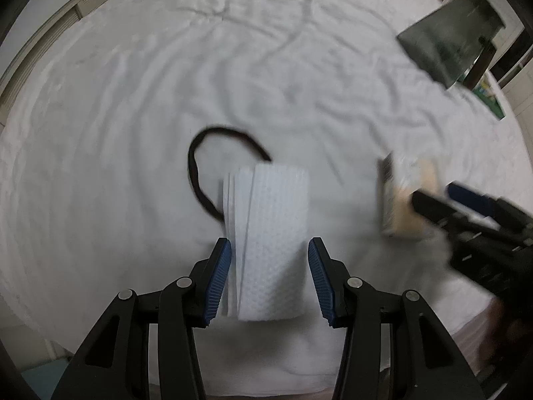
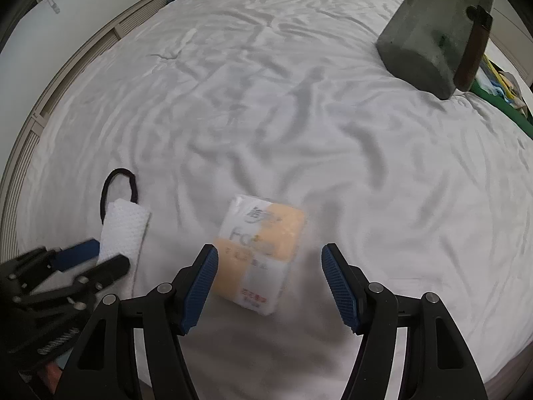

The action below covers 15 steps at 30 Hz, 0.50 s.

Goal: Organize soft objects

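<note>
1. White bed sheet (image 2: 266, 106), rumpled, carries everything.
2. Black hair tie (image 1: 196, 166) lies touching the folded cloth stack (image 1: 269, 233).
3. Left tongs (image 1: 269, 280) straddle the stack, part-open, apparently ungripped.
4. Right tongs (image 2: 269, 286) hang open around the tissue pack (image 2: 263, 253).
5. Grey bin (image 2: 429, 33) sits far right; open sheet lies between.

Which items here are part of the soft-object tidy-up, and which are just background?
Job items:
- folded white cloth, between the open left gripper pads
- tissue pack, in front of the open right gripper
- black hair band, lying by the cloth
- grey storage bin, probably the destination

Lying about:
- white bedsheet
- green item off the bed edge
</note>
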Available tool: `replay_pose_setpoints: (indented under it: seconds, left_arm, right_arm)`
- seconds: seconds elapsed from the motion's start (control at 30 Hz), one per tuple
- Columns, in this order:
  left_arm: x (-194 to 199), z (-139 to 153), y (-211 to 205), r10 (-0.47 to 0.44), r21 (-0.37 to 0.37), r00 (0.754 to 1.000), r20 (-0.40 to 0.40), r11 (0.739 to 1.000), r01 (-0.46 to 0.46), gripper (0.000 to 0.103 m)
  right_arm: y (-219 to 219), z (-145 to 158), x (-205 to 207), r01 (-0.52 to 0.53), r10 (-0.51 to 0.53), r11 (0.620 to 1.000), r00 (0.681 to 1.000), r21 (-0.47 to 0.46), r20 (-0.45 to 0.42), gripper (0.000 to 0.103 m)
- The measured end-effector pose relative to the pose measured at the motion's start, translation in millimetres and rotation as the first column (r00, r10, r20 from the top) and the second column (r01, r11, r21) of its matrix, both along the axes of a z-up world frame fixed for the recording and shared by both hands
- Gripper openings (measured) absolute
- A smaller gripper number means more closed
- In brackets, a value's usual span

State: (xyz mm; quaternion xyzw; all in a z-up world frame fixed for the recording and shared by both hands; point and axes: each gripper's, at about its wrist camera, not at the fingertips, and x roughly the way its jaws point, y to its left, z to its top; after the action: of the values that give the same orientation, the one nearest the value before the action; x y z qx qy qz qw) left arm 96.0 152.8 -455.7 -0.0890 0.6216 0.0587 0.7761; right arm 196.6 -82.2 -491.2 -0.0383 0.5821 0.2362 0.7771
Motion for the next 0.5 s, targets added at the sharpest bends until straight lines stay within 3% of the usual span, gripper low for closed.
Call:
replay_pose_setpoints:
  seconds: [0.07,0.13,0.3,0.5]
  left_arm:
    - [-2,-6,-2,-0.002,0.004,1.000,-0.018,1.000,0.002,0.041]
    - [-3,-6,-3,-0.003,0.010,1.000,-0.018,1.000,0.003,0.034]
    - [-9,18,-11,-0.013,0.021,1.000,0.005,1.000,0.013,0.020]
    - [0,50,-21,-0.027,0.031,0.999,0.043,0.999,0.025,0.014]
  right_arm:
    - [-5,1,0,0.003,-0.003,1.000,1.000,0.003,-0.003,0.065]
    - [-11,1,1,0.008,-0.008,1.000,1.000,0.008,-0.004,0.065]
    - [-21,1,4,0.018,-0.018,1.000,1.000,0.025,-0.009,0.065]
    - [-35,5,6,0.023,-0.023,0.998,1.000,0.055,-0.005,0.064]
